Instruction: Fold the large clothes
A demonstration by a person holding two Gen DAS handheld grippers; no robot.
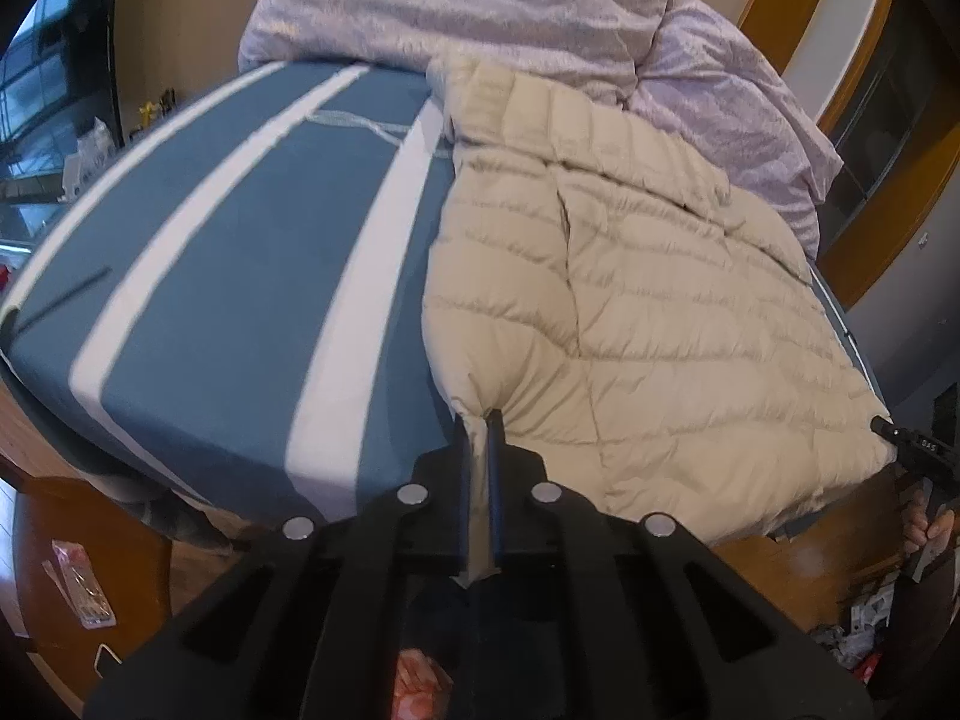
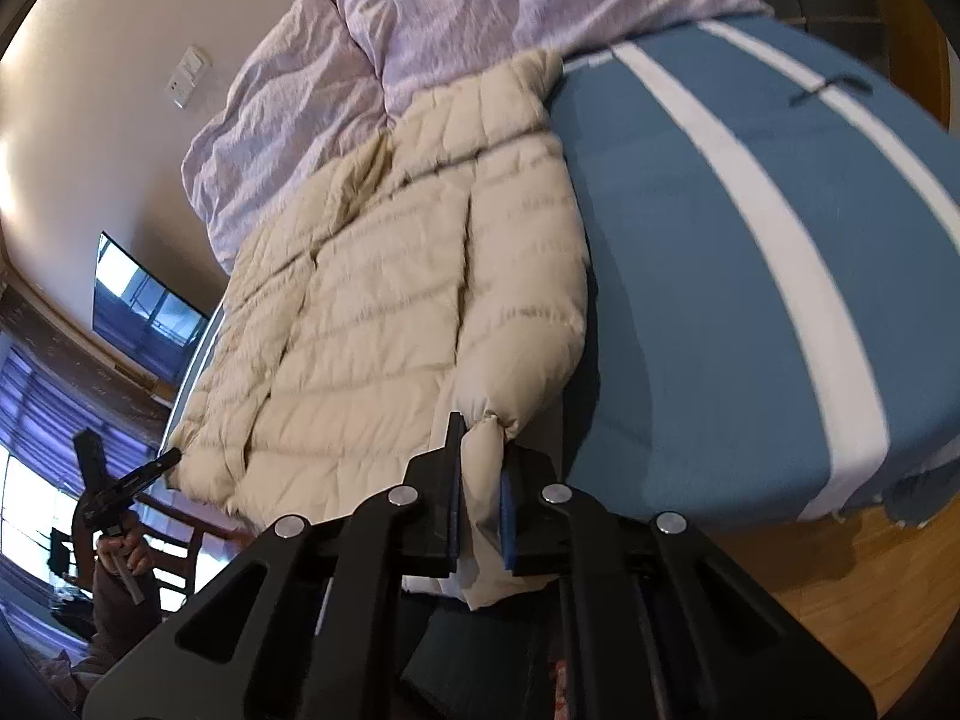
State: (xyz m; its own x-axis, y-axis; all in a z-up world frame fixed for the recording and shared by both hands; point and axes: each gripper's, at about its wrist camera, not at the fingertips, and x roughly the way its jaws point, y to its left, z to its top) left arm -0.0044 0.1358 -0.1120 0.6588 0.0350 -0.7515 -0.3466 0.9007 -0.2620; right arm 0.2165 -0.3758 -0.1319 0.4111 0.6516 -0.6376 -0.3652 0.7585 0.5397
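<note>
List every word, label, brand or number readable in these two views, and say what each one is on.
No text can be read in either view.
Other gripper at the jacket's edge: faint pale marks on its black body, too small and blurred to read.
Packet on the wooden surface: print too blurred to read.
Cream puffer jacket, striped blue sheet, lilac duvet: no label or lettering visible.

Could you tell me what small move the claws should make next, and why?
Probably lift both grips slightly and start carrying that edge toward the collar. The left claw and right claw are each shut on the near edge of the jacket, which lies spread flat on the bed.
</note>
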